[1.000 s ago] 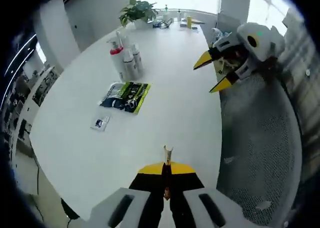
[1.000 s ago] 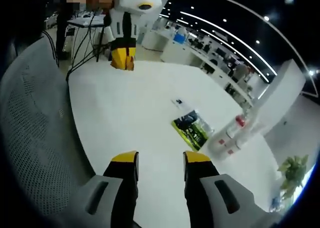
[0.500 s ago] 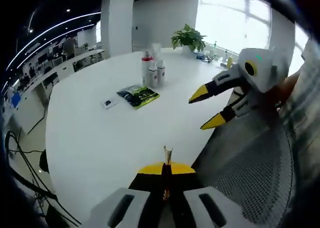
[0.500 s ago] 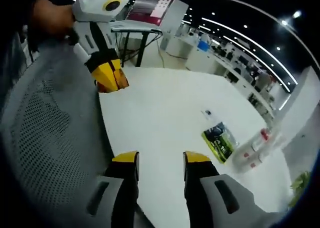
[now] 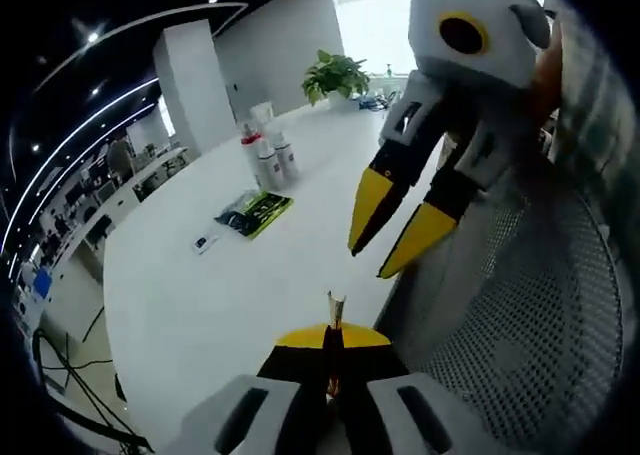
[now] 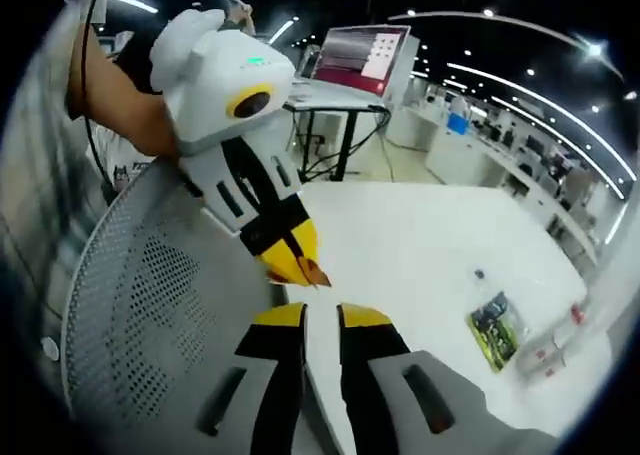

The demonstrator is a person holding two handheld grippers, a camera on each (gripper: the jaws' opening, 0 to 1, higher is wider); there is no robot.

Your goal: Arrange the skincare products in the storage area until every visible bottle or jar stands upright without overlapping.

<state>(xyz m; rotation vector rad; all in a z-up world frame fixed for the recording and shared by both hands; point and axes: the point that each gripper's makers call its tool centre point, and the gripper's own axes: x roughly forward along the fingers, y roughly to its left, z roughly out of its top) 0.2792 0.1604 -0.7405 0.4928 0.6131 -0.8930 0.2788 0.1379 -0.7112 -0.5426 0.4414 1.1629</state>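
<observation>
Several white bottles [image 5: 265, 155], one with a red cap, stand close together far out on the white table [image 5: 200, 305]. In the right gripper view they appear small and blurred [image 6: 560, 345]. A green-and-black packet [image 5: 250, 213] lies flat in front of them, and a small sachet [image 5: 203, 243] lies beyond it. My left gripper [image 5: 335, 310] is shut, with a thin tan sliver sticking out at its tips. My right gripper [image 6: 322, 320] is open by a narrow gap, with nothing between its fingers. Both grippers hang near the table edge, close together and far from the bottles.
A grey mesh chair [image 5: 520, 315] sits under both grippers at the table edge. A potted plant [image 5: 335, 75] and small items stand at the table's far end. A desk with a monitor [image 6: 360, 55] stands behind, and a person's arm [image 6: 120, 105] holds the left gripper.
Both views have swung round and the two grippers have come much closer together over the chair. My right gripper's jaws have narrowed. The bottles and packet lie as before.
</observation>
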